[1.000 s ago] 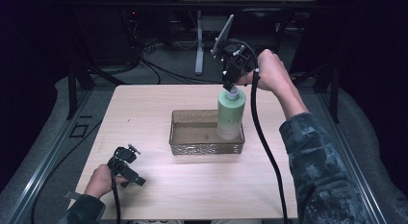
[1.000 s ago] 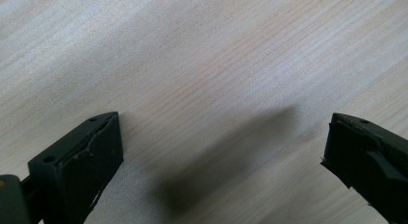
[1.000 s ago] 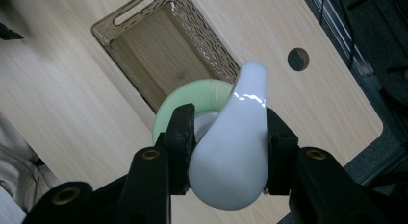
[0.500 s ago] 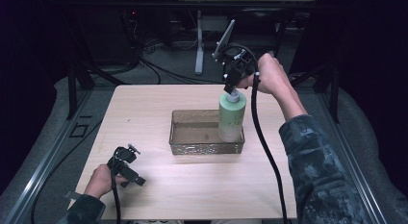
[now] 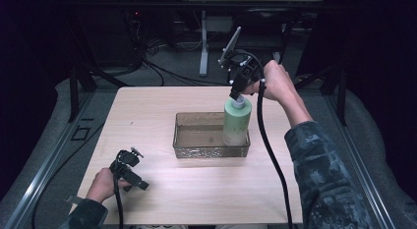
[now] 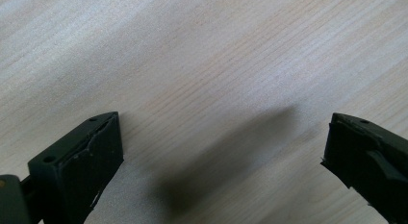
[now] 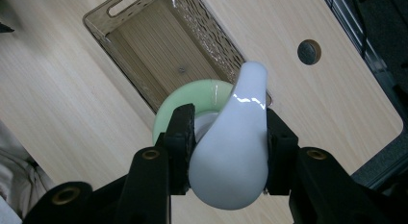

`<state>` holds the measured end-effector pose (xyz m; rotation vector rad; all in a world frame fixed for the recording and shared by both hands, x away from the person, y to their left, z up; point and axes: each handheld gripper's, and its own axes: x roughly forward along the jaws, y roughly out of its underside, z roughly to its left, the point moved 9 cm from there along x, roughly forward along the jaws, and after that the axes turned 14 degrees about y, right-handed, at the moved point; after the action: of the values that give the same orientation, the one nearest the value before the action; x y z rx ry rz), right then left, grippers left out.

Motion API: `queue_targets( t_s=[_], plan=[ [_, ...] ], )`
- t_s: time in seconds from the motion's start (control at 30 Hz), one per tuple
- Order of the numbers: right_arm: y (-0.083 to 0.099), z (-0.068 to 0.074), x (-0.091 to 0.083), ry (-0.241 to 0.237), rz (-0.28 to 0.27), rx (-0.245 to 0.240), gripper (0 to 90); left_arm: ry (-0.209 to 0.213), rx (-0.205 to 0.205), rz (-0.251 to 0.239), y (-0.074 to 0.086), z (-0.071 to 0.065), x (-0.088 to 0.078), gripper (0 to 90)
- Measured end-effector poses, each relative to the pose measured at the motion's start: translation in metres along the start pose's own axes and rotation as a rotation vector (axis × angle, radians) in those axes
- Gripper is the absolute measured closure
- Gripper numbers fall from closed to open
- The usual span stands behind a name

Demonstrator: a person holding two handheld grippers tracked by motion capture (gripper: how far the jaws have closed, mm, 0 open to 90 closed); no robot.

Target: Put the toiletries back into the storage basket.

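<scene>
Pump bottle point(image 5: 237, 122) (pale green, white pump head) stands upright in the basket's point(image 5: 196, 151) right end, right gripper point(image 5: 238, 93) clamped on its head; left gripper point(image 5: 129, 169) gapes empty above the wooden table point(image 5: 147, 111); dark cabled floor beyond.

Bottle point(image 5: 237, 120) upright in basket's point(image 5: 196, 151) right end, mid-table point(image 5: 147, 111).

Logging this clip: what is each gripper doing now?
Left gripper: open, empty, over the table.
Right gripper: shut on the pump bottle.
</scene>
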<state>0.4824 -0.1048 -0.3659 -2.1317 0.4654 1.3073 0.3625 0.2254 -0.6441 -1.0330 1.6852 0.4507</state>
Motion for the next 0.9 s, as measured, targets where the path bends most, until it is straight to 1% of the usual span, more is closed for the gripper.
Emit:
queue_targets(
  t_s=[0.53, 0.9],
  plan=[
    [0.014, 0.003, 0.017, -0.008, 0.018, 0.007, 62.6, -0.002, 0.000, 0.000, 0.000, 0.000, 0.000, 0.1],
    [0.019, 0.004, 0.026, -0.009, 0.034, 0.011, 62.6, 0.000, -0.002, 0.004, 0.000, 0.000, 0.000, 0.1]
  ],
)
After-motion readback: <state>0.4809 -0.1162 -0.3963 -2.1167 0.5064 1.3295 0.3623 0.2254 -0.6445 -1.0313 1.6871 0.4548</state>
